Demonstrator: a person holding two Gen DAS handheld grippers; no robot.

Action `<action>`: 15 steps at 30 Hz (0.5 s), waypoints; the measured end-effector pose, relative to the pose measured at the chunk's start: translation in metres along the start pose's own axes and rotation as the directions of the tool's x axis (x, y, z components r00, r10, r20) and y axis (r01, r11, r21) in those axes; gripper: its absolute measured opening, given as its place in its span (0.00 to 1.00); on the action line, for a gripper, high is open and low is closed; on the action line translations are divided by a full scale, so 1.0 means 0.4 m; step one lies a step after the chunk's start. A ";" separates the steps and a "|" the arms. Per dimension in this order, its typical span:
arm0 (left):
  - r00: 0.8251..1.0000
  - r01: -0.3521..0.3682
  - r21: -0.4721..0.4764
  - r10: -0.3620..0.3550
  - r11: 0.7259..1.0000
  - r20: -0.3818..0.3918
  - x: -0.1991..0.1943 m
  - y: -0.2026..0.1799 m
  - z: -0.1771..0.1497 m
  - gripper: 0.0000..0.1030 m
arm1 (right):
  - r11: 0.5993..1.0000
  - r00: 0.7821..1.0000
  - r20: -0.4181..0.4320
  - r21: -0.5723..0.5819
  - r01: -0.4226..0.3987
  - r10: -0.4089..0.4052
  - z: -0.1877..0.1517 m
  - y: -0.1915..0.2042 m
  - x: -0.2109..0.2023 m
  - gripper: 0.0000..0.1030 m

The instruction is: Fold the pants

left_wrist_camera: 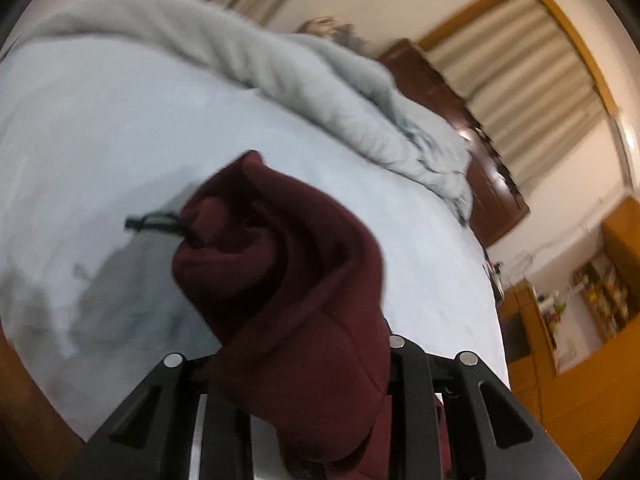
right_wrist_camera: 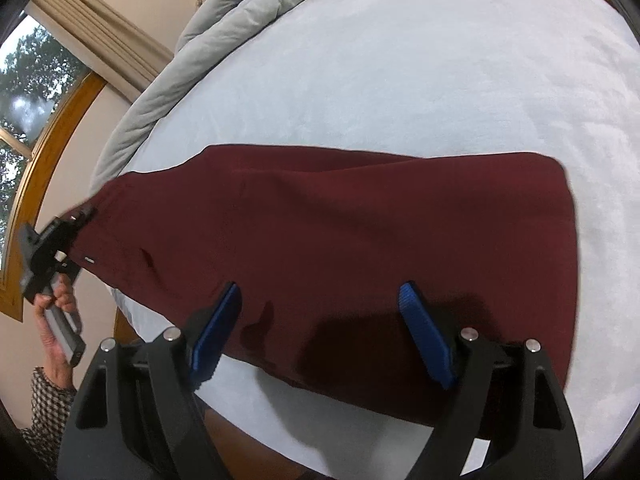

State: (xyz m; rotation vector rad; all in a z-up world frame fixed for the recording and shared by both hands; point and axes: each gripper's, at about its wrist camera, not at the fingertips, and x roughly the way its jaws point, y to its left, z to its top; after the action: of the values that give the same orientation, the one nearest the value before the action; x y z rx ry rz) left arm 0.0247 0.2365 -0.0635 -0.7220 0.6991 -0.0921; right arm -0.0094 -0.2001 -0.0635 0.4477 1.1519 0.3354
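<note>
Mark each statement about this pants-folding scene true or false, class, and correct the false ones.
1. The left gripper is shut on the pants. True.
2. The right gripper grips the pants. False: its blue pads stand apart above the cloth.
3. The pants are maroon. True.
4. The pants lie on a bare wooden floor. False: they lie on a bed with a pale sheet.
5. A grey quilt is bunched at the bed's far edge. True.
</note>
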 end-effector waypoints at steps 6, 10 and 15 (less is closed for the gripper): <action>0.999 0.039 0.212 -0.041 0.976 0.005 -0.030 -0.172 -0.036 0.26 | 0.998 0.999 0.034 0.058 -0.020 0.018 -0.010 -0.047 -0.039 0.78; 0.997 0.077 0.320 -0.073 0.944 -0.026 -0.034 -0.284 -0.074 0.26 | 0.994 0.998 0.059 0.102 -0.044 0.038 -0.005 -0.081 -0.061 0.78; 0.991 0.133 0.442 -0.104 0.887 -0.089 -0.022 -0.415 -0.143 0.26 | 0.990 0.995 0.088 0.124 -0.066 0.056 0.004 -0.101 -0.082 0.78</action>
State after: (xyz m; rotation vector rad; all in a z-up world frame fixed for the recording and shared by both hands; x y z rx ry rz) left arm 0.0085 0.0807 0.0160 -0.3170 0.6612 -0.3782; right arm -0.0190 -0.2508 -0.0573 0.6043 1.0821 0.2946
